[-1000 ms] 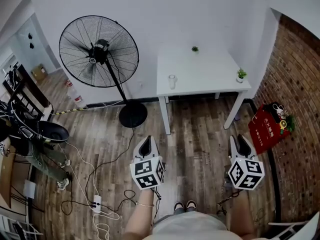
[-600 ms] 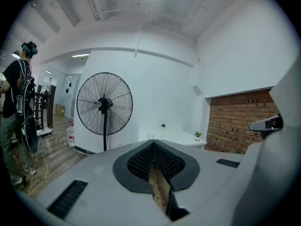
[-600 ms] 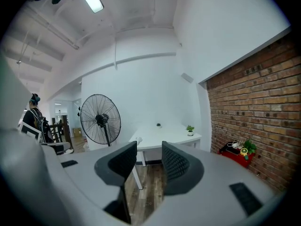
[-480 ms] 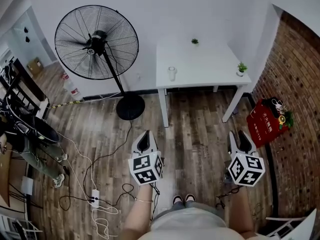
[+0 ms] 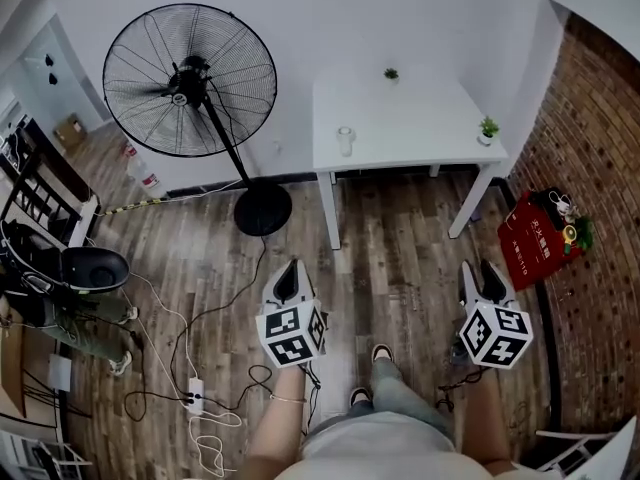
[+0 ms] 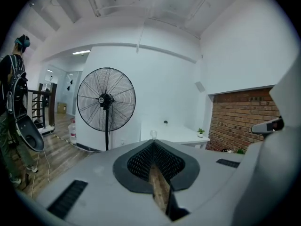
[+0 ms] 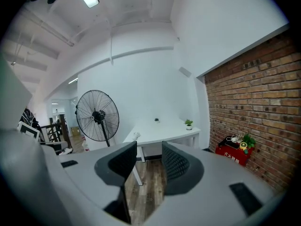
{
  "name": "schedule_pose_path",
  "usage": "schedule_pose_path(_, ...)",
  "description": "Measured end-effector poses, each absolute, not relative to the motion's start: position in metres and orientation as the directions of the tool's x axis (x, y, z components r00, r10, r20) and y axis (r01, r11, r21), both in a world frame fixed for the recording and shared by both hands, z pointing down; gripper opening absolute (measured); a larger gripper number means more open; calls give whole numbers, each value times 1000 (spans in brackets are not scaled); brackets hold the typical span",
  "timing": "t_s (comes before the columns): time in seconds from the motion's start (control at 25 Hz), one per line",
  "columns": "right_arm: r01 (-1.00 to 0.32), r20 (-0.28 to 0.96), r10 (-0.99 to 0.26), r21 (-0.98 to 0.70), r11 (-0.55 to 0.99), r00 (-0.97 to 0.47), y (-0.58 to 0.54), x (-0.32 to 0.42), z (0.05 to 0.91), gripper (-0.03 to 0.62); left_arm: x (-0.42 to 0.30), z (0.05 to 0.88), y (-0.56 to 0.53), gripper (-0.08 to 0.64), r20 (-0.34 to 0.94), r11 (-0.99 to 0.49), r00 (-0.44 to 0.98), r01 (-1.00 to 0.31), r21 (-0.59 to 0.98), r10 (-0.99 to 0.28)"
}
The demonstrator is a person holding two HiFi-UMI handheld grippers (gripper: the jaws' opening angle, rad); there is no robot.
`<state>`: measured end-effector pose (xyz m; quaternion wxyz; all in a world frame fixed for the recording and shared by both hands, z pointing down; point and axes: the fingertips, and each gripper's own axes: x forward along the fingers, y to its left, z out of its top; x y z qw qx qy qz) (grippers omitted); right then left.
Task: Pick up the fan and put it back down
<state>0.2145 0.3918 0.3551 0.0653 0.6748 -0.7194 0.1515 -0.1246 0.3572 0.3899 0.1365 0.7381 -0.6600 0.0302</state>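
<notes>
You're holding the left gripper (image 5: 288,270) low over the wooden floor (image 5: 395,258). Its jaws are sitting pressed together at the tips and gripping nothing; the left gripper view shows only a thin slit of floor behind the tips of the left gripper (image 6: 153,145). You're holding the right gripper (image 5: 477,272) level with it, off to the right. Its jaws are standing clearly apart with only floor showing between them, as the right gripper view shows at the right gripper (image 7: 149,160).

The fan (image 5: 190,80) is standing on the floor on its round black base (image 5: 263,209), against the white wall and just left of the white table (image 5: 420,133). It's sitting well apart from both grippers, ahead and to the left. Both gripper cameras are pointing toward it: the fan (image 6: 106,99) is showing left of centre in one view, and the fan (image 7: 97,116) is showing left of the table in the other.

On the table, a clear cup (image 5: 345,140) is standing near the front left corner, and two small plants (image 5: 488,127) are sitting near the back and right edges. A red crate (image 5: 535,243) is resting by the brick wall (image 5: 600,168). A white power strip (image 5: 194,402) with cables is lying on the floor to your left.
</notes>
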Motion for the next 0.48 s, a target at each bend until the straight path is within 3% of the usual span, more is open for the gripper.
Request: schedule_pose_path(0.48,-983,290,-951,-171,64,-112,276,223,360,167,-125,385,258,11,229,-53,83,-989,136,-970)
